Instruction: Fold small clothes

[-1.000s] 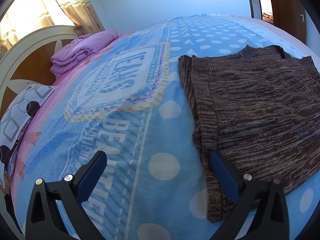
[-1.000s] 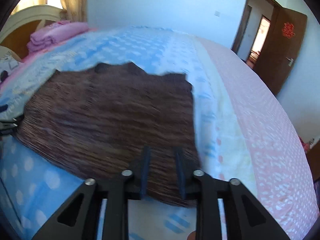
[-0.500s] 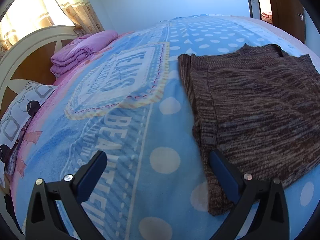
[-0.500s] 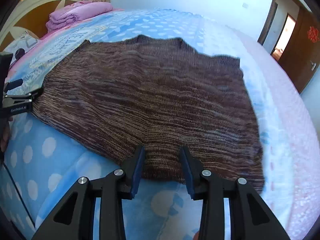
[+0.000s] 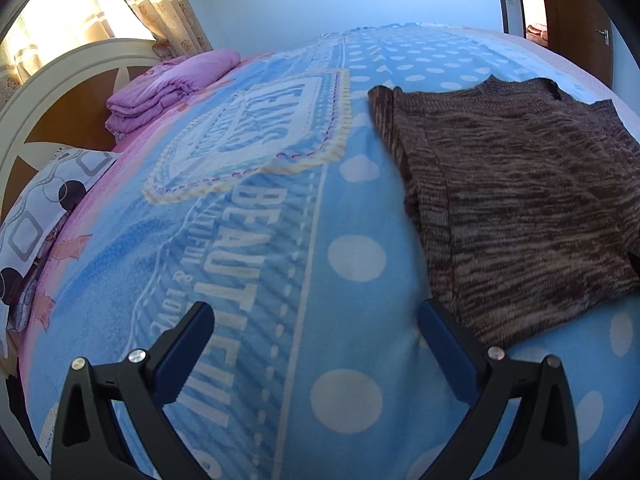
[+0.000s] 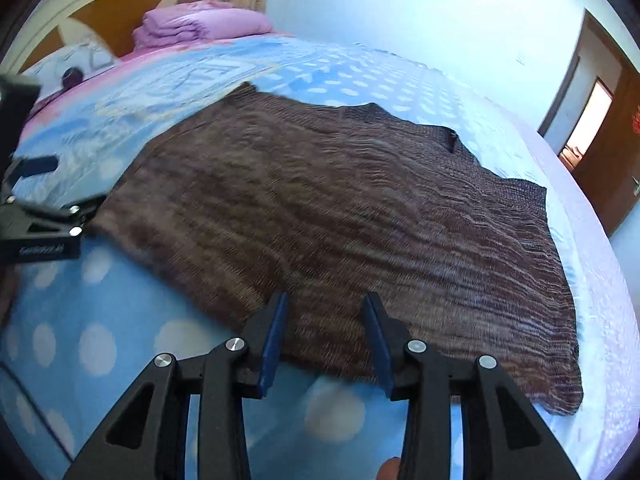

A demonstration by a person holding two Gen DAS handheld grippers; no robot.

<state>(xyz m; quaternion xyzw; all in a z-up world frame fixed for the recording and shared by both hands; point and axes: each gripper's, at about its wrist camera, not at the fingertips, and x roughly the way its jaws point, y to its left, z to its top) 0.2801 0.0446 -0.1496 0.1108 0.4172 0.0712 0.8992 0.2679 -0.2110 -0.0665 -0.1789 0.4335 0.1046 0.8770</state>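
Note:
A brown marled knit sweater (image 6: 340,216) lies flat on the blue polka-dot bedspread (image 6: 100,340). In the left wrist view the sweater (image 5: 520,200) fills the right side, with a folded strip along its left edge. My left gripper (image 5: 316,312) is wide open over bare bedspread (image 5: 280,240), its right finger beside the sweater's near-left corner. My right gripper (image 6: 326,300) hovers over the sweater's near hem, its jaws opening with nothing pinched between them. The left gripper (image 6: 40,216) also shows at the left edge of the right wrist view.
Folded pink bedding (image 5: 172,84) and a patterned pillow (image 5: 36,216) lie near the headboard (image 5: 60,92). A brown door (image 6: 616,152) stands open at the right. The far side of the bed runs pink (image 6: 600,280).
My right gripper has swung left and lower along the sweater's near hem, with its jaws spreading wider. The left gripper has drifted slightly left, off the sweater's corner.

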